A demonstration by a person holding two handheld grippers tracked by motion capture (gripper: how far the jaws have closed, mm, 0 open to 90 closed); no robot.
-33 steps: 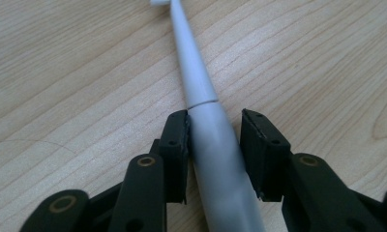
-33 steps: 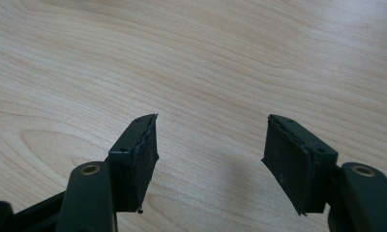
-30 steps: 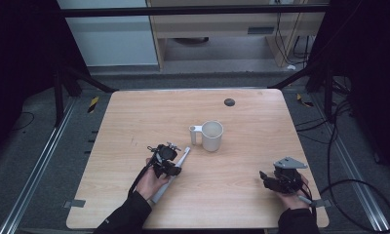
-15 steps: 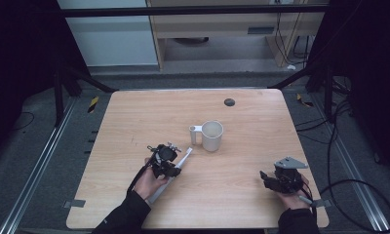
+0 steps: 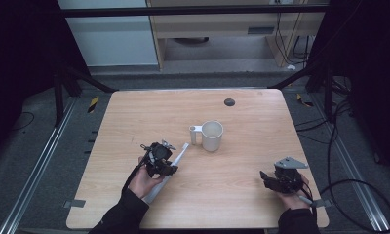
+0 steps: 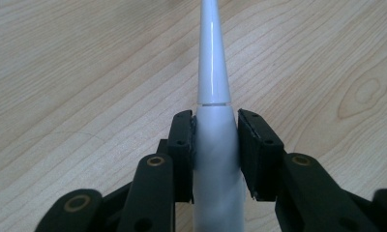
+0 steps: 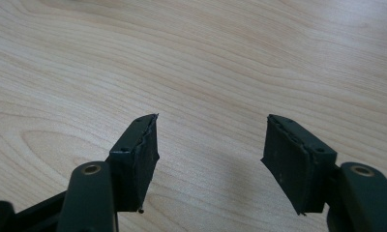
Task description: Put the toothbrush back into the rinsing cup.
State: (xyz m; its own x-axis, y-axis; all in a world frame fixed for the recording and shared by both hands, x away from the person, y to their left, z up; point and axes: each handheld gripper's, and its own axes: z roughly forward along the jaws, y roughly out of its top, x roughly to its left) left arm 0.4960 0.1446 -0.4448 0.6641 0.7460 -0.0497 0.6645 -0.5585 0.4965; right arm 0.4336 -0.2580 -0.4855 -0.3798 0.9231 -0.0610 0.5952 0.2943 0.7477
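Observation:
A long white tapered piece (image 5: 176, 161) lies slantwise on the wooden table (image 5: 251, 122), its thin end pointing toward a white mug (image 5: 212, 135) whose handle faces left. My left gripper (image 5: 159, 158) sits over the piece's thicker part. In the left gripper view its black pads (image 6: 182, 145) press both sides of the white piece (image 6: 213, 87), so the left gripper (image 6: 215, 115) is shut on it. My right gripper (image 5: 268, 178) rests near the table's front right, away from both things. In its own view the right gripper (image 7: 212, 121) is open over bare wood.
A small dark round spot (image 5: 229, 102) sits near the table's far edge. Beyond the table are a metal frame bar (image 5: 193, 10) and cables on the floor (image 5: 339, 126) at the right. The table's front edge (image 5: 198, 225) is close to both hands.
The left gripper has edged slightly to the left while staying on the white piece. The right gripper and the mug have kept still.

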